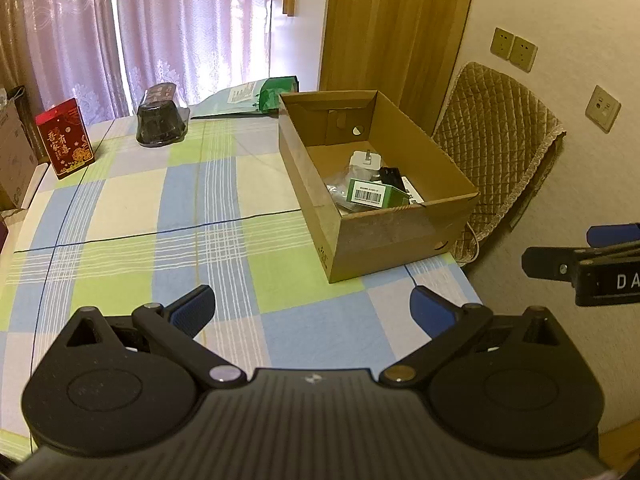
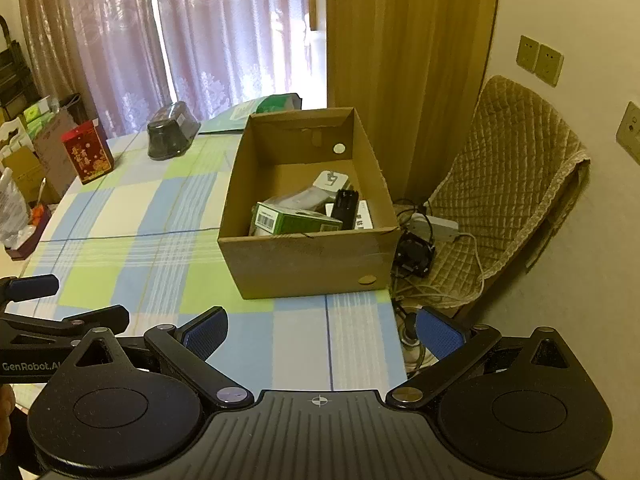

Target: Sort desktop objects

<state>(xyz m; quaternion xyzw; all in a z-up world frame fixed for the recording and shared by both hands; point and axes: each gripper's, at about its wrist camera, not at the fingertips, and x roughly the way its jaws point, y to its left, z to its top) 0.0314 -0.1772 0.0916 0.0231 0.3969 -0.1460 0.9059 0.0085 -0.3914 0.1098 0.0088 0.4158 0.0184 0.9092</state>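
A cardboard box [image 1: 396,236] holding a green carton [image 1: 370,193] is seen on the checked counter [image 1: 160,208], ahead of both fingers. The left gripper [image 1: 312,310] and right gripper [image 2: 322,334] are held spread and empty, clear of the box.

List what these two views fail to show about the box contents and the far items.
- Cardboard box: left wrist view, its near wall hides the items' lower parts.
- Green carton: right wrist view, label print too small.
- Dark container: contents unreadable, far off.
- Right gripper: cut by the frame edge.
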